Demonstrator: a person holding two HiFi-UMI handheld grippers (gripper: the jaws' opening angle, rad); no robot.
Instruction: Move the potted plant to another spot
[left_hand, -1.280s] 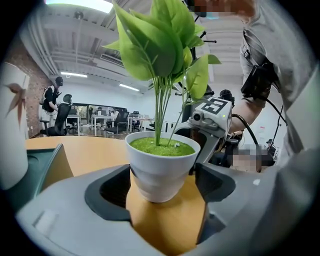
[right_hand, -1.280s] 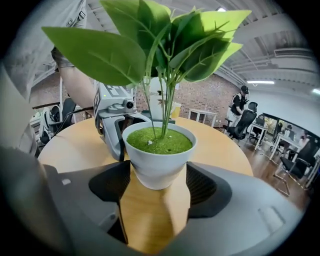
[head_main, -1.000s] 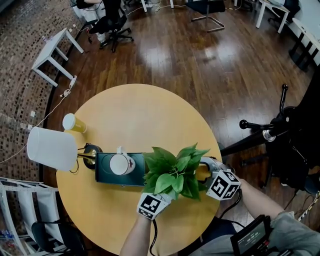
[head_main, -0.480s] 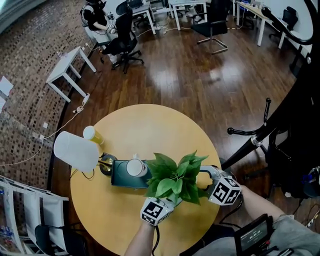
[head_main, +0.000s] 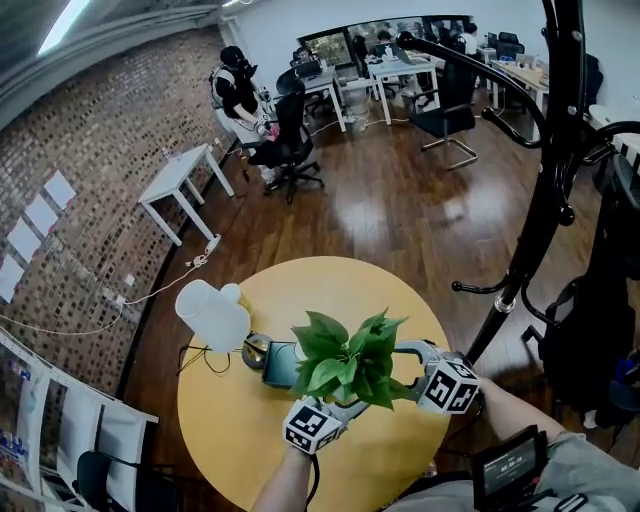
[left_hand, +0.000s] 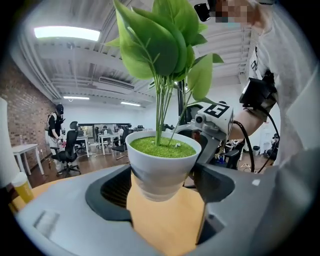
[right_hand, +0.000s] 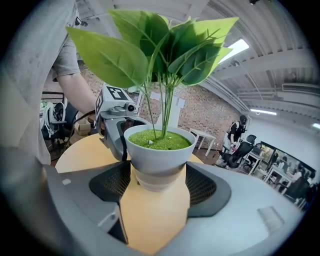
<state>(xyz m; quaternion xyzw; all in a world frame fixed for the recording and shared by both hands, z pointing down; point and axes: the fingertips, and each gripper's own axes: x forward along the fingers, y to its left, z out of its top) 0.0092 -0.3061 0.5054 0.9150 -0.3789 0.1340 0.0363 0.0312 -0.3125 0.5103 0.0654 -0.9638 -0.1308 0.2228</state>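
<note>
The potted plant is a small white pot (left_hand: 162, 162) with green moss and broad green leaves (head_main: 348, 360). It hangs in the air above the round yellow table (head_main: 230, 440), gripped from two opposite sides. My left gripper (left_hand: 162, 187) has its jaws closed against the pot's lower wall, and its marker cube (head_main: 312, 425) shows under the leaves. My right gripper (right_hand: 159, 182) clamps the pot (right_hand: 159, 155) from the other side, with its marker cube (head_main: 447, 385) to the right of the leaves. Each gripper view shows the other gripper beyond the pot. In the head view the leaves hide the pot.
A white lamp (head_main: 212, 315), a yellow cup (head_main: 232, 293) and a dark green box (head_main: 280, 365) stand on the table's left part. A black coat stand (head_main: 540, 200) rises close at the right. Farther off are a white side table (head_main: 185, 185) and a person by office chairs (head_main: 240, 95).
Both grippers have risen with the plant, which is now off the table. The head view has tilted up, so more of the room shows, and the leaves cover the mug on the green box.
</note>
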